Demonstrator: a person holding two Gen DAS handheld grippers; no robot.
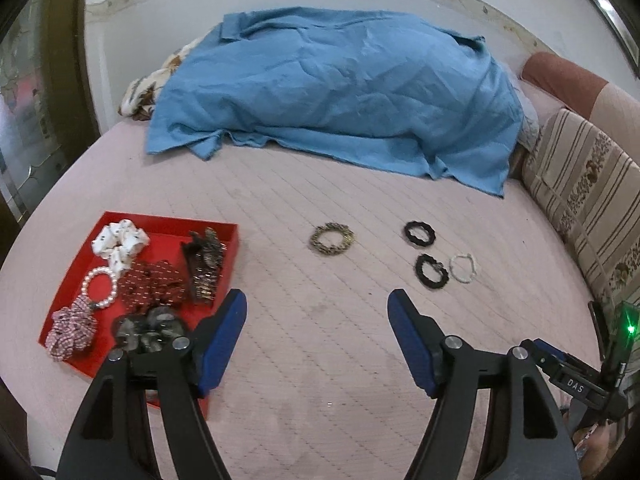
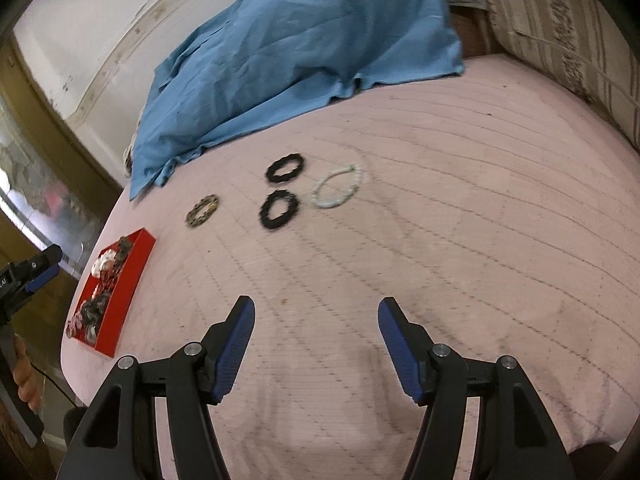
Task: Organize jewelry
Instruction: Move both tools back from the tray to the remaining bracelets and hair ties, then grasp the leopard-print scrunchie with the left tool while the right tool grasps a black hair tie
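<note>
A red tray sits at the left of the pink bed, holding several scrunchies, a pearl bracelet and a dark hair clip. Loose on the bed lie a gold-brown ring scrunchie, two black ring scrunchies and a white bead bracelet. My left gripper hovers open beside the tray, nothing between its fingers. My right gripper is open and empty over bare bedding, short of the loose pieces.
A crumpled blue cloth covers the far part of the bed. A striped cushion lines the right side. The bed's left edge drops off near the tray. The other gripper shows at the frame edges.
</note>
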